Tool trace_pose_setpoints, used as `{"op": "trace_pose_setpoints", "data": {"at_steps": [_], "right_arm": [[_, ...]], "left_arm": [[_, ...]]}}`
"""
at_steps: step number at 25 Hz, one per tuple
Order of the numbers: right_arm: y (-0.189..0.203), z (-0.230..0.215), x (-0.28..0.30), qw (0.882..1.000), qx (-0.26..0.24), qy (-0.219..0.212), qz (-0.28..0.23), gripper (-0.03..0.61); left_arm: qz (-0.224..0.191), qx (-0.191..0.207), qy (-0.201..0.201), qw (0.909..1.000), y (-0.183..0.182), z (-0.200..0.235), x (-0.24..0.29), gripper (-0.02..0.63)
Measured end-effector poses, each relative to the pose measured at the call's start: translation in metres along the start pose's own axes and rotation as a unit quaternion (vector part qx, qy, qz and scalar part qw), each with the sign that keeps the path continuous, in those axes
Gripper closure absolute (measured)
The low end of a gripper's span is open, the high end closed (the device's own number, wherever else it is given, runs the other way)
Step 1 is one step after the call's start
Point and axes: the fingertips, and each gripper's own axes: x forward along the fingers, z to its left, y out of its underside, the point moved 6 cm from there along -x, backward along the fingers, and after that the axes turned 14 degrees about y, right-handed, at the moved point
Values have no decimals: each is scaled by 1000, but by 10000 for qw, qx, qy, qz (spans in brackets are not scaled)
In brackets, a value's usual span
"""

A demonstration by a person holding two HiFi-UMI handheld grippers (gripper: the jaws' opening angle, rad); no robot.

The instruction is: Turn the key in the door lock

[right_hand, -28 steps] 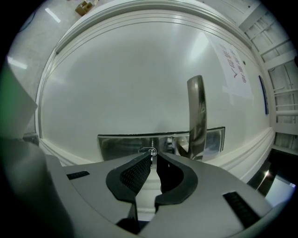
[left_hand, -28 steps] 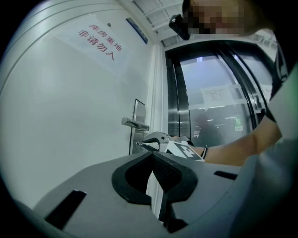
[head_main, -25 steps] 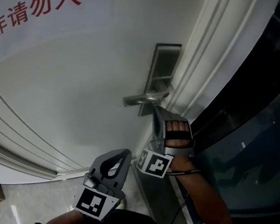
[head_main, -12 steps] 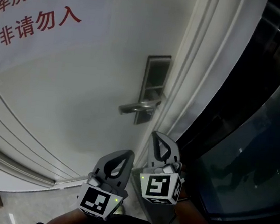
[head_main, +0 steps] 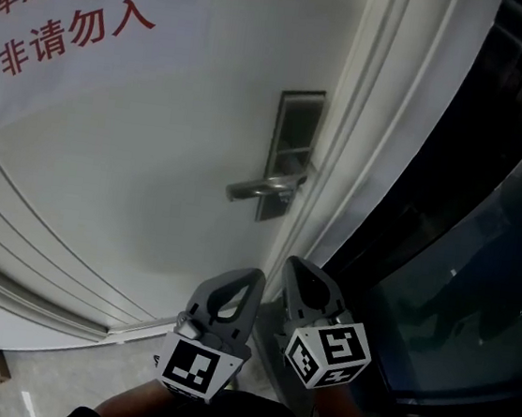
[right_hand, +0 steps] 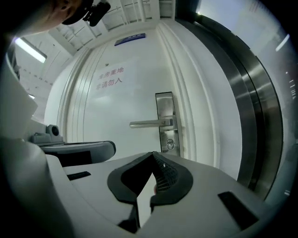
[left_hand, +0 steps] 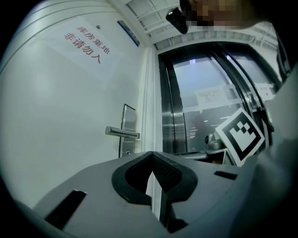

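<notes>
A white sign [head_main: 75, 29] on the white door [head_main: 129, 206] is carrying two lines of red characters, 库房重地 above 非请勿入. A blue plaque [right_hand: 130, 39] above the door is showing print too small to read.

The door lock [head_main: 293, 141], a tall brushed-metal plate, is standing with its long axis upright at the door's right edge, just beside the white frame [head_main: 371, 122]. Its lever handle [head_main: 259, 189] is lying level and pointing left, away from the frame. A round keyhole [right_hand: 170, 144] is sitting on the plate under the lever, and it is too small to tell whether a key is in it.

The left hand-held gripper [head_main: 246, 284] and the right hand-held gripper [head_main: 298, 272] are hovering side by side below the lock, well apart from it. Both are pointing up toward it, each with its jaws closed tip to tip on nothing. Dark glass [head_main: 484, 240] is filling the right side.
</notes>
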Motion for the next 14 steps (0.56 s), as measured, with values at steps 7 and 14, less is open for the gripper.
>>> {"op": "trace_pose_setpoints", "data": {"at_steps": [7, 14], "right_arm": [[2, -1, 0, 9998, 202, -42, -7, 565], [1, 0, 6, 9997, 205, -102, -60, 565]], "left_arm": [[76, -73, -45, 9999, 3, 0, 3, 609], [34, -77, -72, 9999, 5, 4, 8, 609]]}}
